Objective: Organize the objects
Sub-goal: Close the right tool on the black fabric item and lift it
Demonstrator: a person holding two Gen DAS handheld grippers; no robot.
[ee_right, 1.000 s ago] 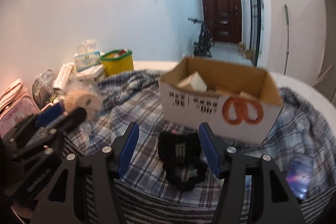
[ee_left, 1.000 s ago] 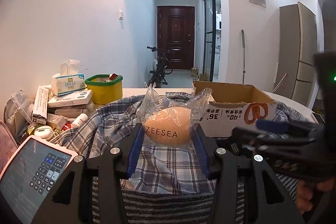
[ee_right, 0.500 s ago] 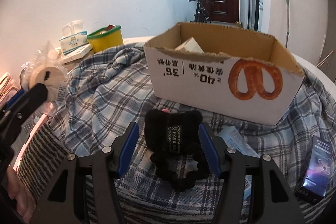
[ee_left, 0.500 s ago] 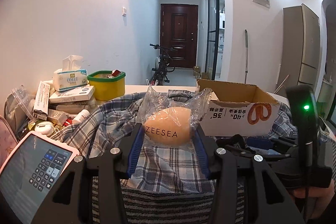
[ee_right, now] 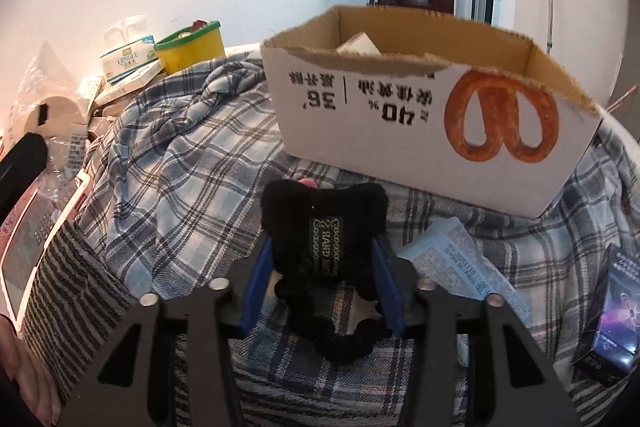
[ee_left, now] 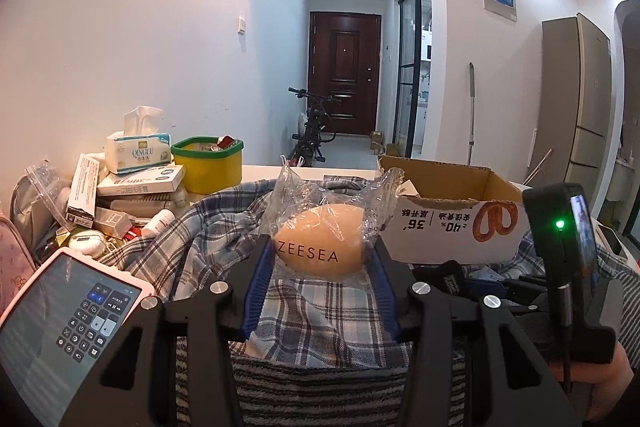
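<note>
Your right gripper point(ee_right: 320, 269) came down and its jaws have just been closing; now they pinch the black fuzzy thing point(ee_right: 325, 227); the cardboard box point(ee_right: 404, 107) sits just past it, a bit right; your left gripper point(ee_left: 318, 267) squeezes the bagged sponge point(ee_left: 320, 245).

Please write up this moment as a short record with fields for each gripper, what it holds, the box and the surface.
left gripper: shut on the bagged ZEESEA sponge, held above the cloth
right gripper: jaws have just been closing, now shut on the black fuzzy item
cardboard box: open, just behind the black item, something pale inside
surface: plaid cloth
nearby: blue packet and dark small box to the right
</note>
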